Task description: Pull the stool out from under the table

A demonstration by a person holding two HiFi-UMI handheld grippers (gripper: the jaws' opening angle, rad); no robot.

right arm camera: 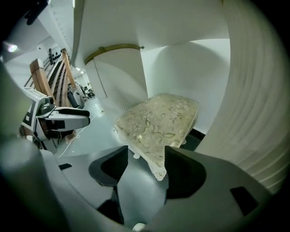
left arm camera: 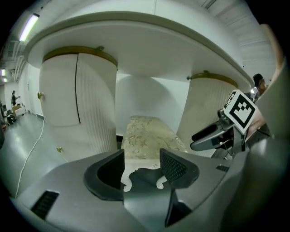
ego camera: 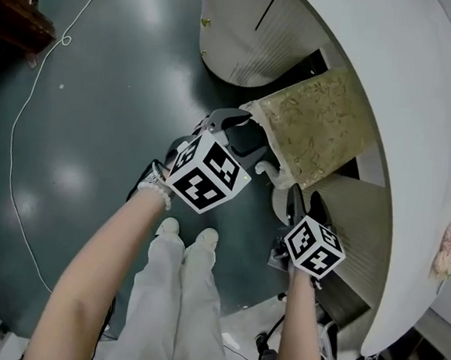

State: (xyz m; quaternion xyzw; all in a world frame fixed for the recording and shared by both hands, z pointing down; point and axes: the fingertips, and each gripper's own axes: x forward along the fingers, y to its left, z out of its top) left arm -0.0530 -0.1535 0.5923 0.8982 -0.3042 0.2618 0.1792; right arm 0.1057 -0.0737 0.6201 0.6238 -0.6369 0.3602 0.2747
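Dark green floor, white cable looping along its left side. Your left gripper: jaws spread, nothing gripped, stool front rail framed between pads, by its left front corner. Stool, gold floral seat, stands on floor, partly under table curved edge, between two ribbed pedestals. Your right gripper: jaws spread too, stool's right front corner between them, unclamped.
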